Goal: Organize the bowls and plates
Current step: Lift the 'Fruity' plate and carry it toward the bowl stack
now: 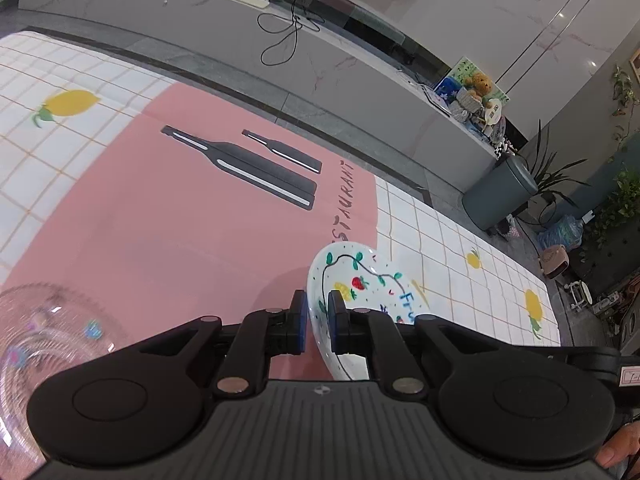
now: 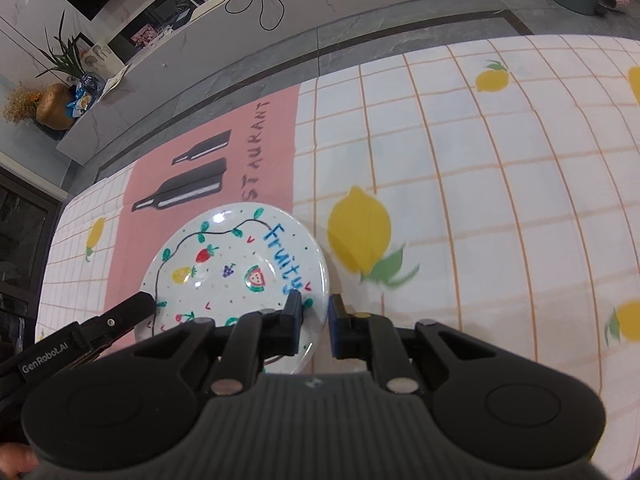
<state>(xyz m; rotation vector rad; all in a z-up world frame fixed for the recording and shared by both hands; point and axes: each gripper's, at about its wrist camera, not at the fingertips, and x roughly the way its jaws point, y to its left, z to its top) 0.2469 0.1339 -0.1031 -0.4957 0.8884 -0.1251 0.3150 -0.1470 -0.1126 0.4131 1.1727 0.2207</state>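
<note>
**Desk:** Where do your two claws stand?

**Caption writer:** Your left claw point(image 1: 317, 312) is clamped on the rim of the white fruit-painted plate point(image 1: 362, 276), one blue pad point(image 1: 335, 320) inside the dish and the other outside. Your right claw point(image 2: 314, 312) pinches the opposite rim of that plate point(image 2: 236, 268), with the near edge between its pads.

**Desk:** And the plate itself?

**Caption writer:** You hold it over the pink panel of the tablecloth point(image 2: 460, 152), near where the pink meets the lemon-printed check. Whether it touches the surface, the views don't settle. It is round, so no long axis; its painted face turns upward. In your right-wrist view the blue word "Fruity" runs down the plate's right side toward your claw. From your left wrist the plate looks tilted, seen almost edge-on.

**Desk:** Anything beside it?

**Caption writer:** A clear ribbed glass dish point(image 1: 44, 332) sits at the lower left of your left-wrist view, blurred, well apart from the plate.
</note>
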